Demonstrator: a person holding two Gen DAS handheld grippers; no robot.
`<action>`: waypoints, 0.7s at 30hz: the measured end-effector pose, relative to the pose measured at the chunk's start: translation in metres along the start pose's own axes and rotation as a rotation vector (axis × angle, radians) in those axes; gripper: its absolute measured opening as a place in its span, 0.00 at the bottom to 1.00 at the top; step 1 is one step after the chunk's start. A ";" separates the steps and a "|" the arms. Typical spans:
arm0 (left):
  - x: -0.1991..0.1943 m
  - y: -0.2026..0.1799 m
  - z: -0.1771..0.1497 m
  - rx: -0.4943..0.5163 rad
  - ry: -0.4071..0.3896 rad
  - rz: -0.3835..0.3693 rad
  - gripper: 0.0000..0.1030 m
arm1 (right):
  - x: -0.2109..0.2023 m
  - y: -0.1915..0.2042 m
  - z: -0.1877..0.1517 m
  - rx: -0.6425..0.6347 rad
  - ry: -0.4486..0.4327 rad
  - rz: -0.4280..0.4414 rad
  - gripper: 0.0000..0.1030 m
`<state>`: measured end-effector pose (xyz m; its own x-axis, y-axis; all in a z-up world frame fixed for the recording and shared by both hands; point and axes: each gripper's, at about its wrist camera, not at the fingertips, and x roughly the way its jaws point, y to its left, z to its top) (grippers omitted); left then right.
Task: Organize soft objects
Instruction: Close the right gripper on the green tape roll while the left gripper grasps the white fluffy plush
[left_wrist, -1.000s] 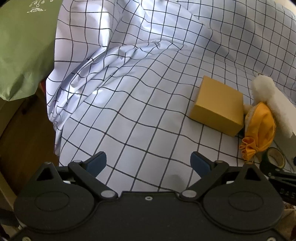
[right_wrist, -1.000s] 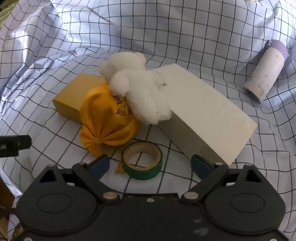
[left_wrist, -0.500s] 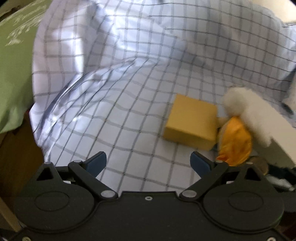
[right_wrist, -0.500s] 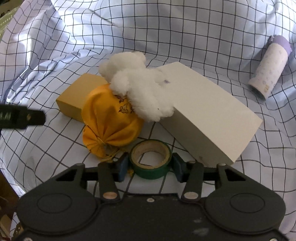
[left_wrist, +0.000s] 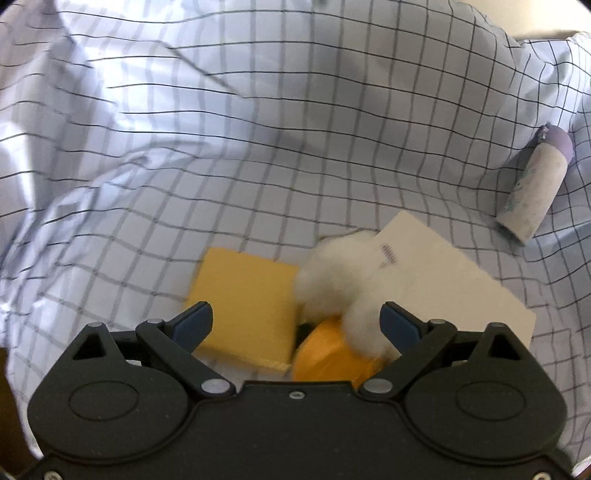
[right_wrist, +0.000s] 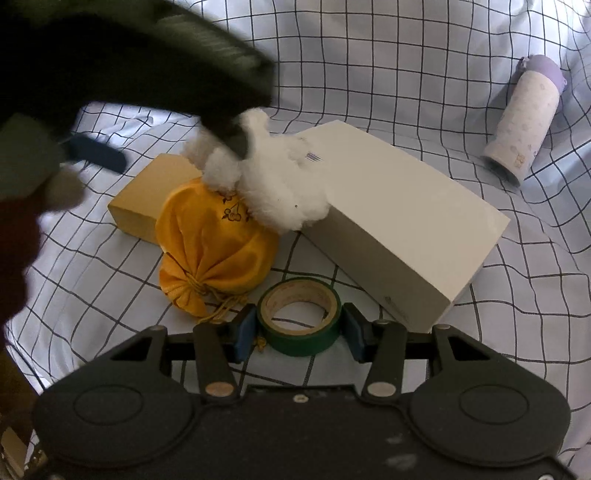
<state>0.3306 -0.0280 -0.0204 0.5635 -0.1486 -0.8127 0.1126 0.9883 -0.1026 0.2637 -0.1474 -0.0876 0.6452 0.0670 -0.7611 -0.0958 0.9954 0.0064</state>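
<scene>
White plush toy (left_wrist: 343, 273) and orange pouch (left_wrist: 328, 354) between wide-apart left jaws.

White fluff (right_wrist: 280, 192) atop (seemingly) orange pouch (right_wrist: 214, 240)

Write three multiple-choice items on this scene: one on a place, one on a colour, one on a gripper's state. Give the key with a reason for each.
1. Where does the white plush toy lie?
A. Inside the tape roll
B. Across the orange pouch and the white box
C. Beside the bottle

2. What colour is the tape roll?
A. Green
B. Red
C. Purple

3. How is the right gripper?
A. Wide open
B. Out of view
C. Shut on the tape roll

Key: B, the toy overlaps both; A, its outer band is green; C, both pads press its sides.
</scene>
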 end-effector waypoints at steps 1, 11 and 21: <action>0.004 -0.001 0.002 -0.001 0.006 -0.005 0.91 | 0.000 0.000 -0.001 -0.003 -0.003 -0.001 0.47; 0.038 -0.021 0.012 0.014 0.062 -0.078 0.72 | -0.001 -0.004 -0.006 0.001 -0.026 0.001 0.56; 0.015 -0.003 0.012 -0.014 -0.004 -0.137 0.57 | -0.013 -0.029 -0.009 0.130 -0.026 0.073 0.61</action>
<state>0.3482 -0.0336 -0.0250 0.5467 -0.2822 -0.7883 0.1774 0.9591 -0.2204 0.2513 -0.1777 -0.0836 0.6597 0.1399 -0.7384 -0.0455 0.9881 0.1466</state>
